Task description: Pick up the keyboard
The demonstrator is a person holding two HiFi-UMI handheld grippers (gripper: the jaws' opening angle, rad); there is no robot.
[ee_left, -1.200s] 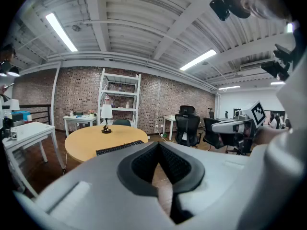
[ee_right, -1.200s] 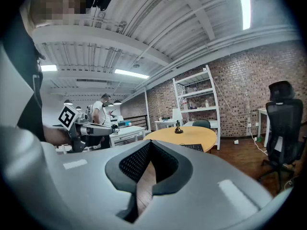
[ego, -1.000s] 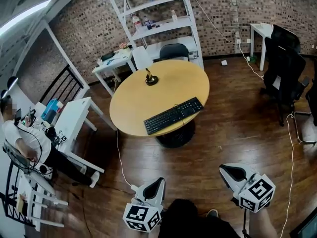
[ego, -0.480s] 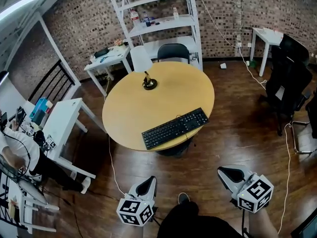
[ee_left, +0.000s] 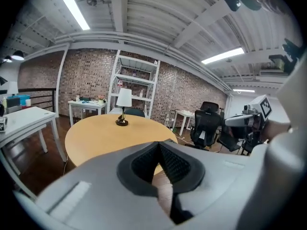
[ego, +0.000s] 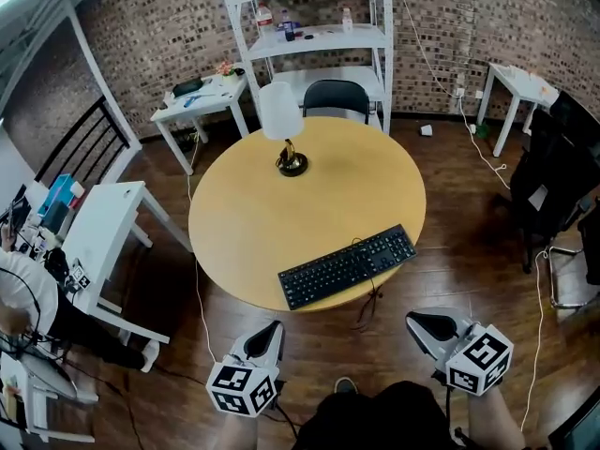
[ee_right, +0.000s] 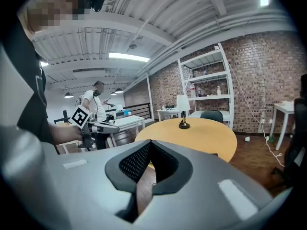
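The black keyboard [ego: 347, 266] lies slanted at the near right edge of the round yellow table [ego: 253, 214], a cable hanging from it. Both grippers hover over the wooden floor short of the table. My left gripper [ego: 272, 330] is shut and empty, below and left of the keyboard. My right gripper [ego: 418, 323] is shut and empty too, below the keyboard's right end. In the left gripper view the shut jaws [ee_left: 159, 147] hide the keyboard, and the table top [ee_left: 100, 133] lies ahead. The right gripper view shows shut jaws [ee_right: 150, 150] before the table [ee_right: 201, 133].
A lamp [ego: 284, 127] stands at the table's far side, a black chair [ego: 335, 96] behind it. White shelving [ego: 319, 36], white side tables [ego: 200, 96] [ego: 111, 234], an office chair [ego: 561, 172] and floor cables ring the table. A person [ego: 21, 293] sits far left.
Both grippers have come closer to the table, still shut. The keyboard now lies nearer to them in the head view, and the table fills more of the picture.
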